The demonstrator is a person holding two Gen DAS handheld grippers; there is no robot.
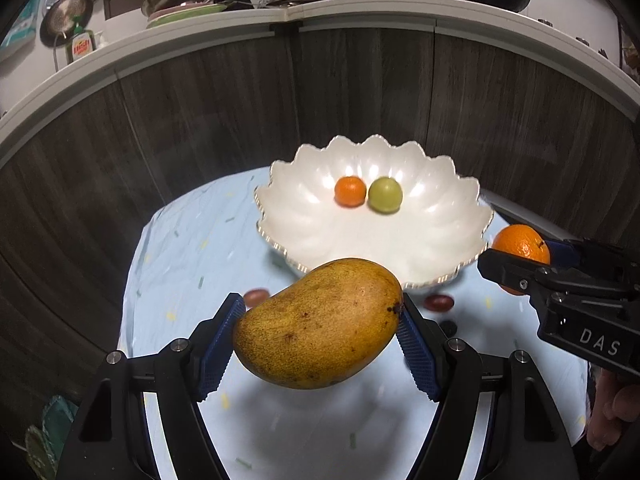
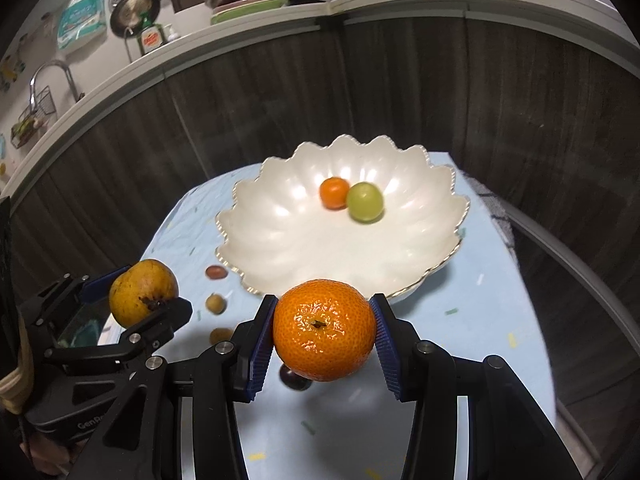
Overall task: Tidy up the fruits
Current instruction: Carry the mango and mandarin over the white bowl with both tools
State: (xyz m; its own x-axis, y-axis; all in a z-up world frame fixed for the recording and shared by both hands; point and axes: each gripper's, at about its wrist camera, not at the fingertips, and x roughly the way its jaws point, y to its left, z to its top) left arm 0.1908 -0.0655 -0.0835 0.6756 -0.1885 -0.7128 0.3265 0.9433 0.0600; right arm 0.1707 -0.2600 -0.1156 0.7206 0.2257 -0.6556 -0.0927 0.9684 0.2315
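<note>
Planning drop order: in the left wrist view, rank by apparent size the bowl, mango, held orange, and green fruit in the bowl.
1. White bowl
2. Mango, enlarged by nearness to the camera
3. Held orange, partly hidden by the right gripper
4. Green fruit, smallest, though farthest

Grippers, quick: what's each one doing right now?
Left gripper: closed on the speckled yellow mango.
Right gripper: closed on the large glossy orange.

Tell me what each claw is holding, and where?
Left claw pinches the mango at its two ends. Right claw pinches the orange by its sides, stem end facing the camera.
</note>
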